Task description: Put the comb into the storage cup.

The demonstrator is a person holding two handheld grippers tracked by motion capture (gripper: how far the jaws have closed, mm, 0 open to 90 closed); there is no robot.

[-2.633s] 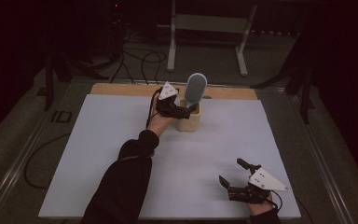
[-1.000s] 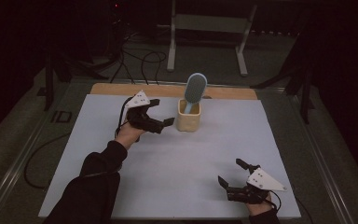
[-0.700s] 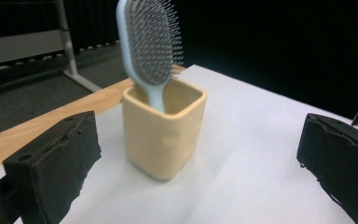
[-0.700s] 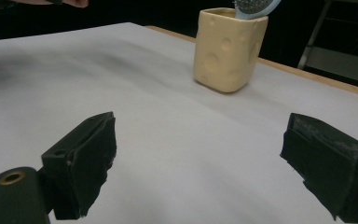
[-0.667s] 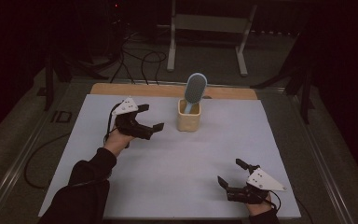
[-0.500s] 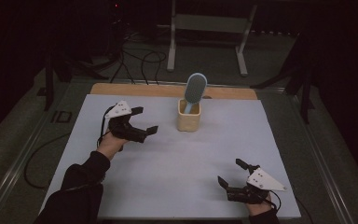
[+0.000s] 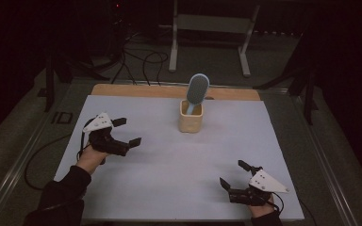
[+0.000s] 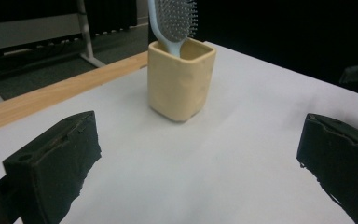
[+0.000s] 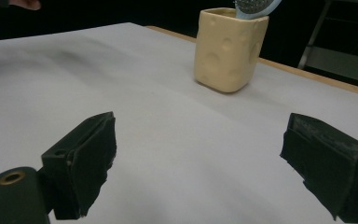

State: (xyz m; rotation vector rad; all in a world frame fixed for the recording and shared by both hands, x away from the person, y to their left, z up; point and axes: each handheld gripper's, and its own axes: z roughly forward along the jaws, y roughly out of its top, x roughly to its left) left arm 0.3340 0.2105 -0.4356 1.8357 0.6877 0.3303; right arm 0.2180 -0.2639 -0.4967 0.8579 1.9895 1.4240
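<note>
A pale yellow square cup [image 7: 191, 121] stands upright at the back middle of the white table sheet [image 7: 179, 160]. A light blue hairbrush [image 7: 196, 90] stands in it, bristled head up and leaning right. The same cup [image 8: 181, 78] and hairbrush [image 8: 173, 21] show ahead of my left gripper [image 8: 200, 168]. My left gripper [image 7: 127, 132] is open and empty at the table's left, well apart from the cup. At the front right my right gripper [image 7: 234, 175] rests open and empty, facing the cup [image 9: 229, 49].
A wooden strip [image 7: 169, 91] runs along the table's far edge. Behind it on the floor stand a grey metal stand [image 7: 209, 28] and loose cables [image 7: 141, 59]. Metal rails [image 7: 23, 160] flank the table.
My left gripper has let go of the hairbrush in the cup and drawn back to the left and toward the person, jaws open. The right gripper has stayed put.
</note>
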